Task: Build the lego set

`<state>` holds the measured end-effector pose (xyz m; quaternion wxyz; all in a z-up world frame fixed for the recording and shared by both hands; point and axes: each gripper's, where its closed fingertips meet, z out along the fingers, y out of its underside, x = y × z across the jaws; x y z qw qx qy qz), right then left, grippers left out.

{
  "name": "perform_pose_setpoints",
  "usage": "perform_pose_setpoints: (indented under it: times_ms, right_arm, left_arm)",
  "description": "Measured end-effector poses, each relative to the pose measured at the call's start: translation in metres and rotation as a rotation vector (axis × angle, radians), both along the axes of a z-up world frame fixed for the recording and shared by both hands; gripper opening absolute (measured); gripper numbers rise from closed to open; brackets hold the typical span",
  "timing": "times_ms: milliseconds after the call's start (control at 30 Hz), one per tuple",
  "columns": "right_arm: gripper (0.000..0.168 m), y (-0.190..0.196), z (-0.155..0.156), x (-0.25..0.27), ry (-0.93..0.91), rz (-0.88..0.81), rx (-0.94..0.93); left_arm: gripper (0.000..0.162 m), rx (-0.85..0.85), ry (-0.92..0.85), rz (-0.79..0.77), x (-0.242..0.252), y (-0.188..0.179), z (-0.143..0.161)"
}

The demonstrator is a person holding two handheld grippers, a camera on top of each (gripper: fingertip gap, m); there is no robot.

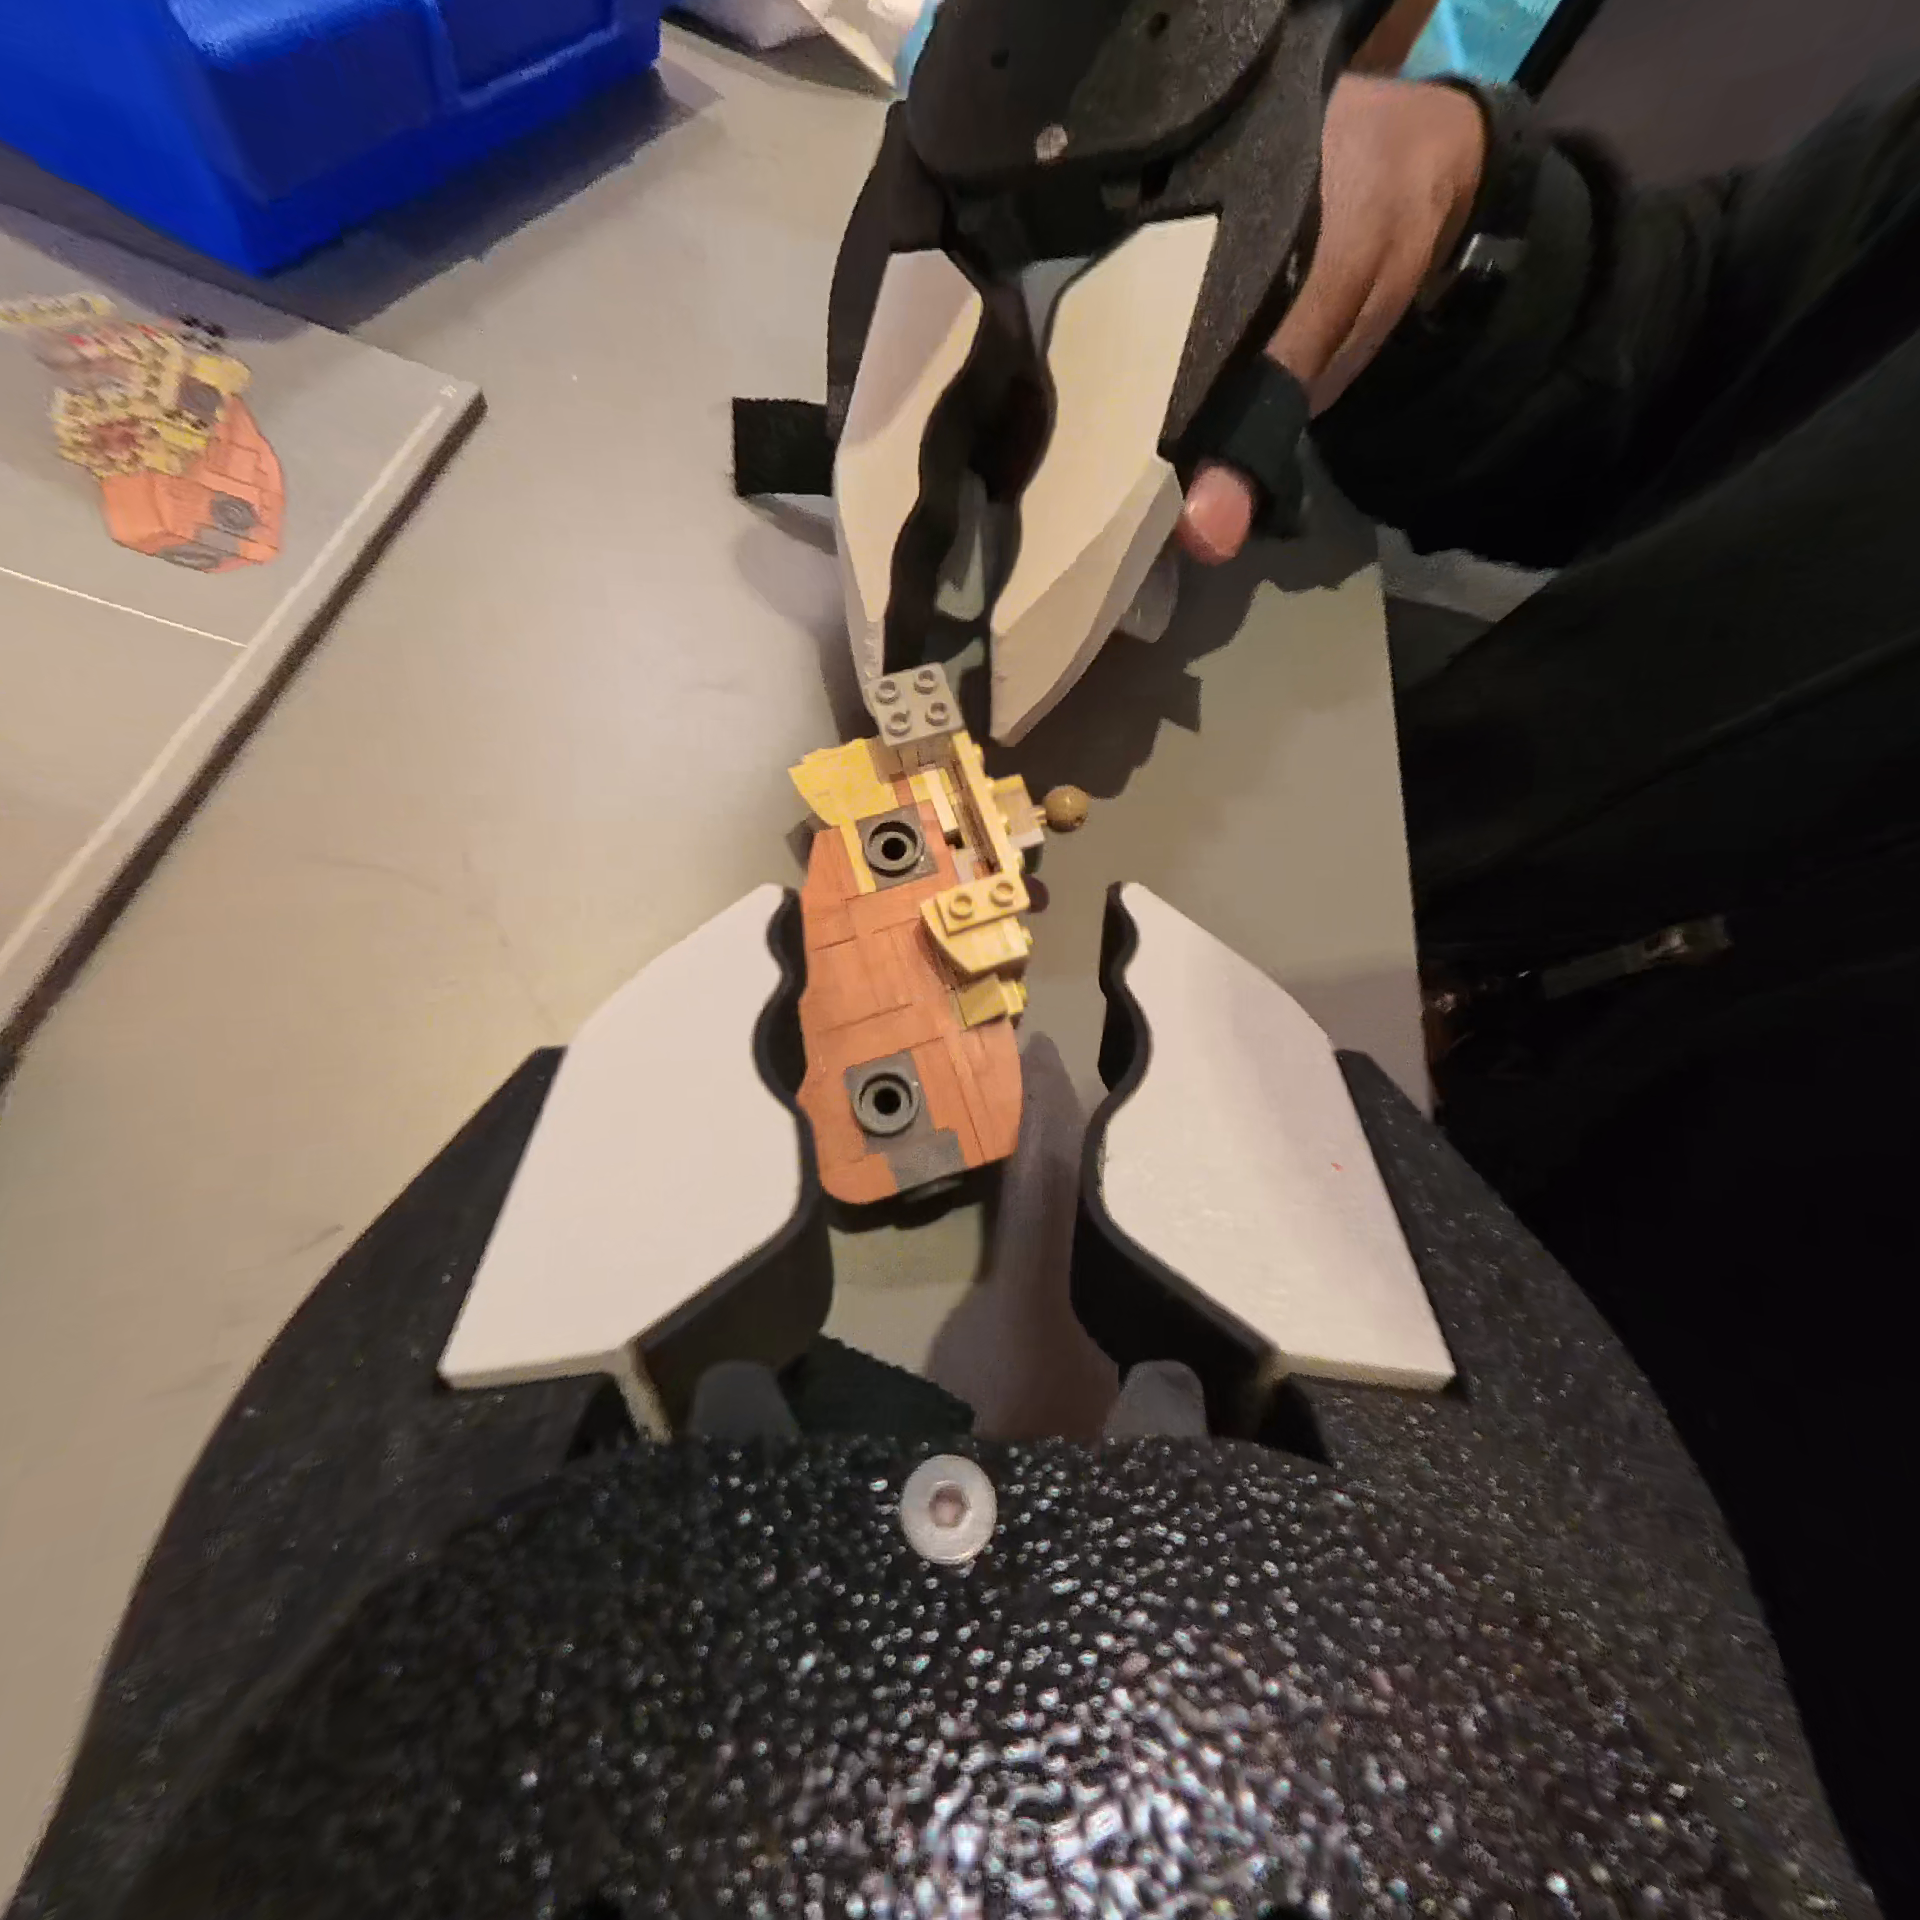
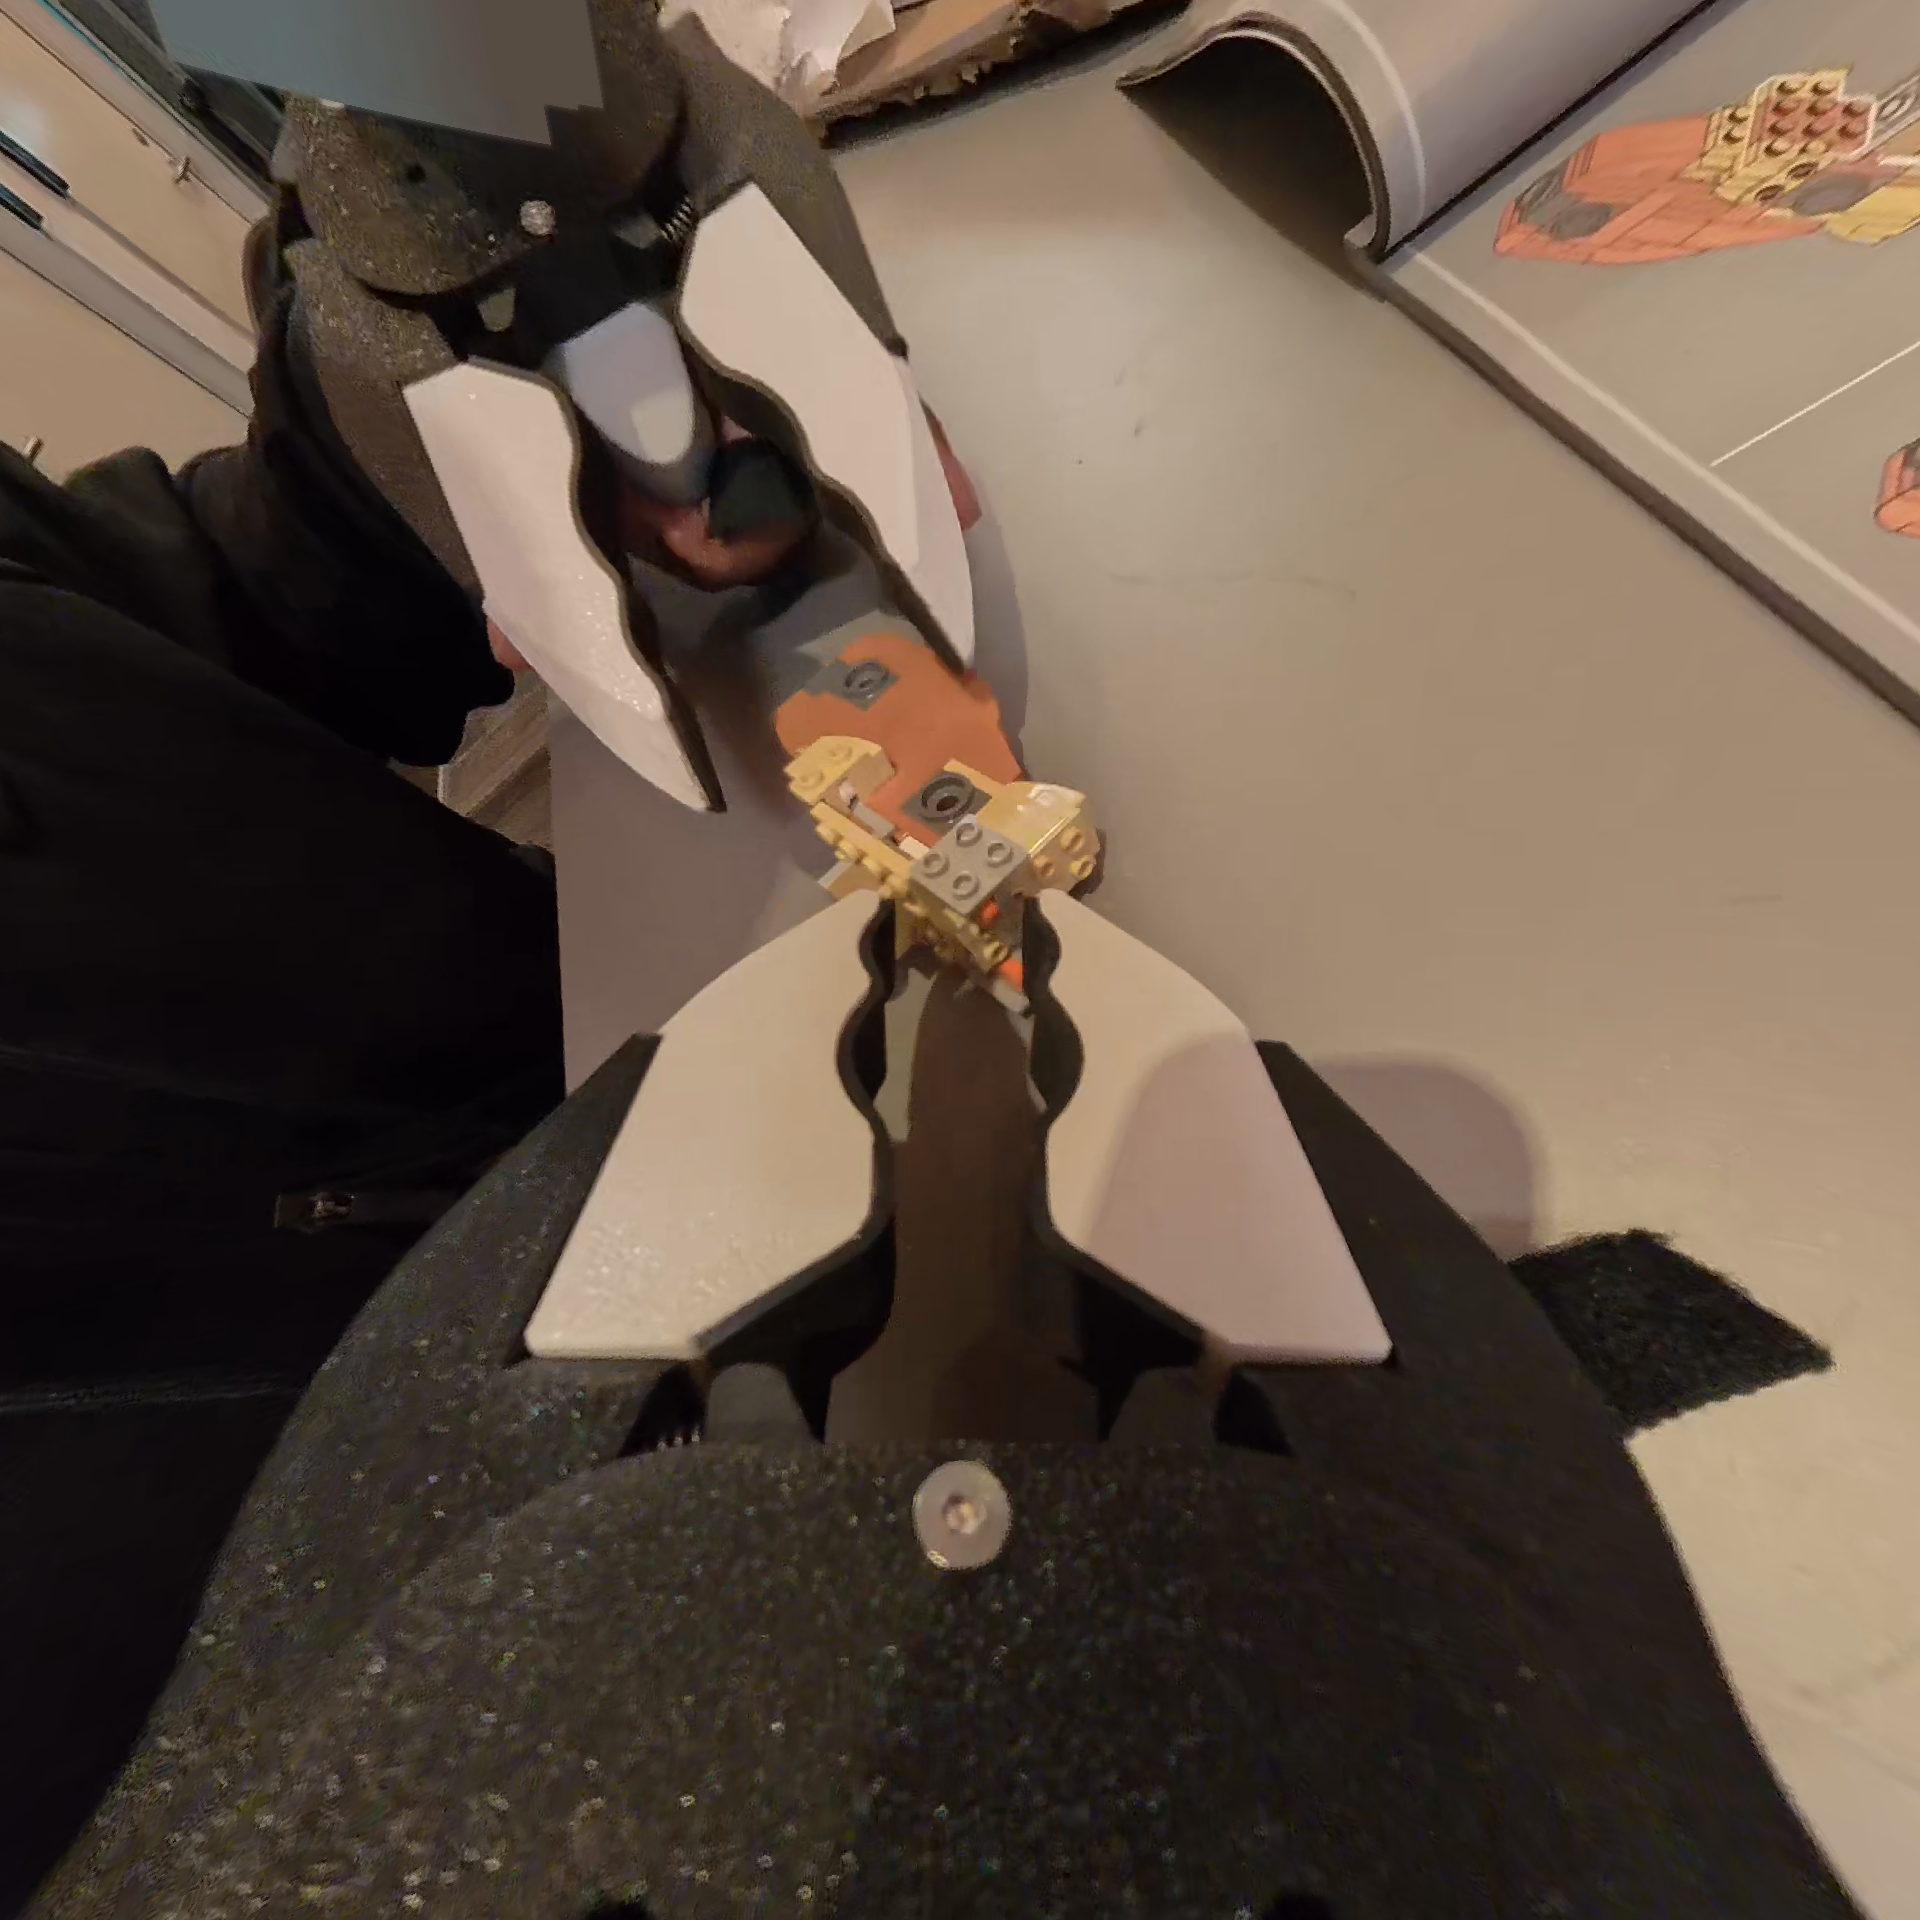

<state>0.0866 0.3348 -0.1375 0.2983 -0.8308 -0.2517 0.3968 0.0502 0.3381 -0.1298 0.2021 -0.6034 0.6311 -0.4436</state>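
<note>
The lego model [image 1: 894, 1039] has an orange hull, tan bricks and a grey 2x2 plate [image 1: 916, 701] at its far end. My left gripper [image 1: 945, 904] is open around the hull; the hull touches its left finger only. My right gripper [image 1: 940, 707] comes in from the far side. In the right wrist view my right gripper [image 2: 956, 925] is shut on the tan and grey end of the model [image 2: 914, 717], just under the grey plate [image 2: 966, 868]. My left gripper [image 2: 826, 727] straddles the orange end there, jaws wide.
An open instruction booklet [image 1: 156, 540] lies on the grey table at the left; it shows at the upper right in the right wrist view [image 2: 1662, 343]. A blue bin [image 1: 260, 125] stands behind it. A black velcro patch [image 1: 774, 442] lies nearby. The table edge [image 1: 1397, 831] is close, by the person's dark clothing. The gap from one gripper's tips to the other's is roughly 5 cm.
</note>
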Motion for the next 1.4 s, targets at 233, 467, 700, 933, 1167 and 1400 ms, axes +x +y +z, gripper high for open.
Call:
perform_pose_setpoints:
  times_ms: [233,467,700,933,1167,1400]
  right_arm:
    - [0.029,-0.008,0.003,0.009,-0.016,0.029,0.048]
    - [0.027,-0.01,-0.001,0.012,-0.114,0.032,0.119]
    - [0.023,0.021,0.061,0.088,-0.246,-0.197,0.551]
    - [0.034,0.072,0.125,0.206,-0.474,-0.417,0.759]
    - [0.028,0.138,0.111,0.215,-0.669,-0.072,0.769]
    - [0.027,0.208,0.023,0.219,-0.855,0.269,0.418]
  left_arm:
    - [0.057,0.395,0.009,0.034,-0.017,0.006,-0.009]
    - [0.052,0.602,-0.01,0.052,-0.015,0.004,-0.007]
    - [0.051,0.454,-0.268,0.238,-0.009,0.033,0.035]
    - [0.047,0.285,-0.458,0.328,0.003,0.071,0.067]
    - [0.044,0.338,-0.379,0.29,0.015,0.093,0.059]
    - [0.044,0.363,-0.343,0.298,0.018,0.104,0.043]
